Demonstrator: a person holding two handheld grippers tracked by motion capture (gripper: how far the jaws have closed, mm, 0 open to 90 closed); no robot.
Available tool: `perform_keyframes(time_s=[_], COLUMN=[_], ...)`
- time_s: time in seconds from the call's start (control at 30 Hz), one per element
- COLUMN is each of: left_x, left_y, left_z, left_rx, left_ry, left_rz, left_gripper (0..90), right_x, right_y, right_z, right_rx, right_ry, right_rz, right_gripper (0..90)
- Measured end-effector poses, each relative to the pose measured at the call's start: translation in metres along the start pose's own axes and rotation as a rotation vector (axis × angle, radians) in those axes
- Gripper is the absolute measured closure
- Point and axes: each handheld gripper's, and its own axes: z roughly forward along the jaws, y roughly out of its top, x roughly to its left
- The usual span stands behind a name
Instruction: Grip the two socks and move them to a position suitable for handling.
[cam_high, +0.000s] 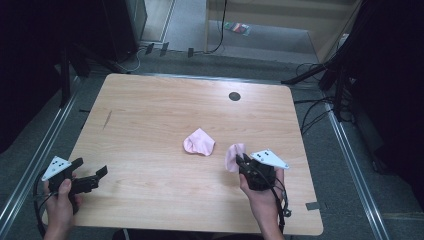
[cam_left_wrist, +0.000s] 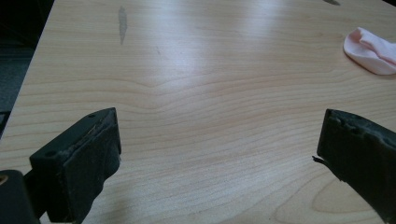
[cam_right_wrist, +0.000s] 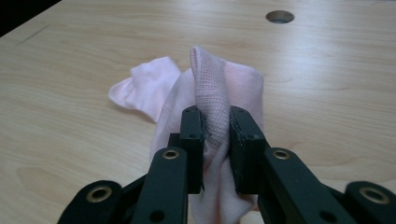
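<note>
A person sits at a wooden desk (cam_high: 150, 115) with a claw in each hand. The right claw (cam_right_wrist: 216, 128) is clenched on the ribbed cuff of a pale pink sock (cam_right_wrist: 212, 93), pinched between both pads; the rest of the sock hangs down below the claw. Just beyond that claw, a second pink sock (cam_right_wrist: 144, 86) lies crumpled flat on the desk, apart from the held one. The left claw (cam_left_wrist: 215, 140) is released, jaws spread wide over bare wood, with the lying sock far off to its right. Farther still beyond the right claw is a round cable hole (cam_right_wrist: 280, 17)
</note>
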Motion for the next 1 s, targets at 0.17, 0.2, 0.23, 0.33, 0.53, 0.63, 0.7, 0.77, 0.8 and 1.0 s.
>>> perform_keyframes(time_s=[0.17,0.2,0.23,0.33,0.53,0.63,0.7,0.77,0.8,1.0], left_x=[0.001,0.001,0.001,0.001,0.000,-0.001,-0.001,-0.002,-0.002,-0.003], left_y=[0.000,0.000,0.000,0.000,0.001,0.001,0.001,0.001,0.001,0.001], left_z=[0.000,0.000,0.000,0.000,0.001,0.002,0.002,0.003,0.003,0.004], left_rx=[-0.007,-0.007,-0.004,0.002,0.011,0.016,0.017,0.018,0.020,0.025], left_ry=[0.001,0.000,-0.002,0.000,0.001,0.004,0.005,0.005,0.006,0.014], left_rz=[-0.012,-0.013,-0.012,-0.010,-0.004,0.003,0.007,0.008,0.009,0.019], left_gripper=[0.0,0.0,0.0,0.0,0.0,0.0,0.0,0.0,0.0,0.0], right_x=[0.017,0.021,0.024,0.035,0.054,0.065,0.070,0.076,0.078,0.087], right_y=[-0.007,-0.009,-0.010,-0.014,-0.022,-0.028,-0.032,-0.036,-0.039,-0.051], right_z=[0.000,0.001,0.001,0.004,0.013,0.020,0.026,0.031,0.034,0.054], right_rx=[0.019,0.023,0.023,0.040,0.072,0.088,0.102,0.115,0.119,0.164], right_ry=[0.016,0.019,0.031,0.055,0.117,0.131,0.141,0.142,0.145,0.204], right_rz=[-0.024,-0.032,-0.039,-0.043,-0.032,-0.057,-0.058,-0.061,-0.066,-0.061], right_gripper=[77.3,77.3,77.3,77.2,77.1,77.1,77.1,77.1,77.1,53.3])
